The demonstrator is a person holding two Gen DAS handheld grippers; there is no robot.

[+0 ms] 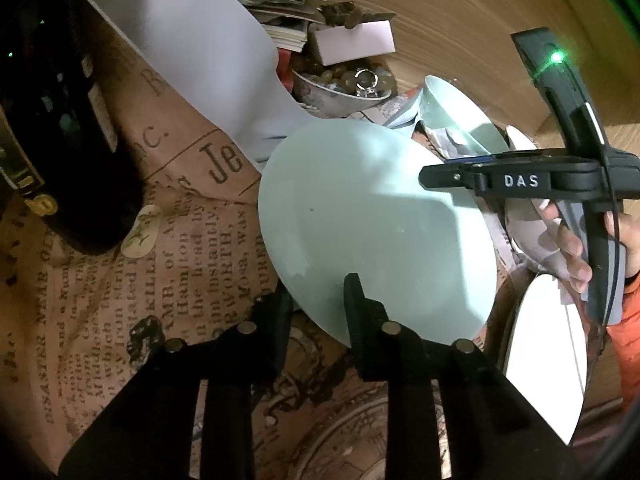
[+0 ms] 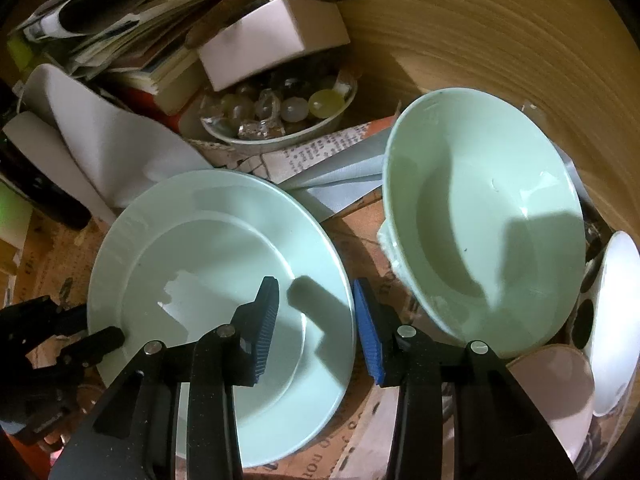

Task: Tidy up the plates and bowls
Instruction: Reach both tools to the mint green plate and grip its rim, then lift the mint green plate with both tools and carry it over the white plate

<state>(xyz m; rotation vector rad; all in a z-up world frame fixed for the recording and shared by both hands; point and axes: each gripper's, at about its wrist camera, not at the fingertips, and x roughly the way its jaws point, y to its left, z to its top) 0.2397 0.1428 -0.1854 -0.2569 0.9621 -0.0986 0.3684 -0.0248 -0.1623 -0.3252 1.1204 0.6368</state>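
A pale green plate point(image 1: 376, 220) point(image 2: 208, 248) lies flat on a newspaper-print cover point(image 1: 120, 280). My left gripper point(image 1: 316, 304) straddles its near rim, one finger over the plate and one just outside it, with a strip of plate showing between them. In the right wrist view the left gripper point(image 2: 80, 328) sits at the plate's left edge. My right gripper point(image 2: 316, 324) point(image 1: 440, 176) straddles the opposite rim, and its blue pads point(image 2: 370, 332) stand apart from the rim. A hand point(image 1: 568, 248) holds it. Right of the plate, a deep green bowl point(image 2: 480, 220) point(image 1: 452, 108) rests tilted.
White bowls point(image 2: 616, 320) and a pinkish one point(image 2: 556, 392) crowd the right edge. Behind the plate are a dish of glass stones point(image 2: 280, 116), a white box point(image 2: 272, 40), stacked books point(image 2: 140, 40) and a white sheet point(image 2: 100, 140). A dark bottle point(image 1: 80, 140) stands left. Another white plate point(image 1: 548, 360) lies close by.
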